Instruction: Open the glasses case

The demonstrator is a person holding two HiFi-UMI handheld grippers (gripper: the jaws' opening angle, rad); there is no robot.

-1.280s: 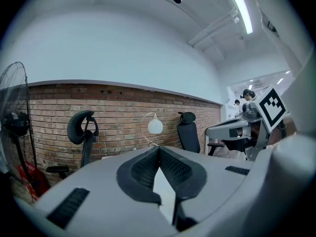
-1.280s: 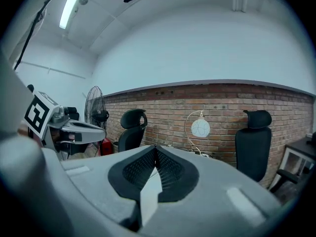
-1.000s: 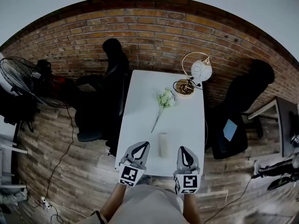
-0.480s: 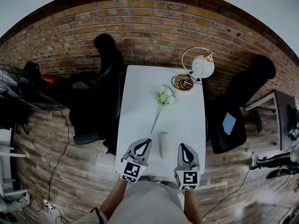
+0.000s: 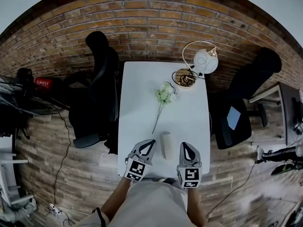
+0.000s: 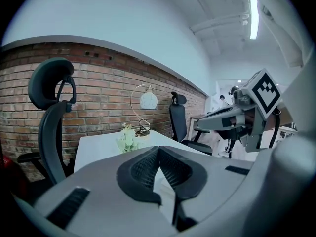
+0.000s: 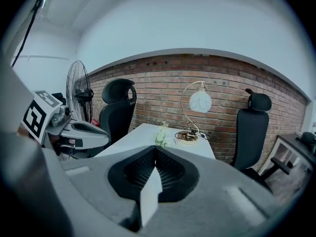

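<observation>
The glasses case (image 5: 165,146) lies on the near end of the white table (image 5: 142,93), right between the two tools: just off the tip of the left gripper (image 5: 151,142) on its inner side, and a little further from the right gripper (image 5: 184,146), also on its inner side. Neither tool touches it. Both point forward and somewhat down toward the tabletop, and on each the jaws are closed tip to tip with nothing between them, so they will have to spread before either can take hold. The case is a small, pale, rounded oblong lying lengthwise away from the person. I'd guess it is light and fairly stiff, with a smooth skin that will skid on that slick table if pushed from one side only. It likely wants one tool clamping the lower shell across its narrow width while the other catches the lid edge along the long side. From where I stand I can't tell which side has the hinge or the seam. Well ahead of both tools lie a flower sprig (image 5: 164,95) and a desk lamp (image 5: 203,60), clear of the work.
</observation>
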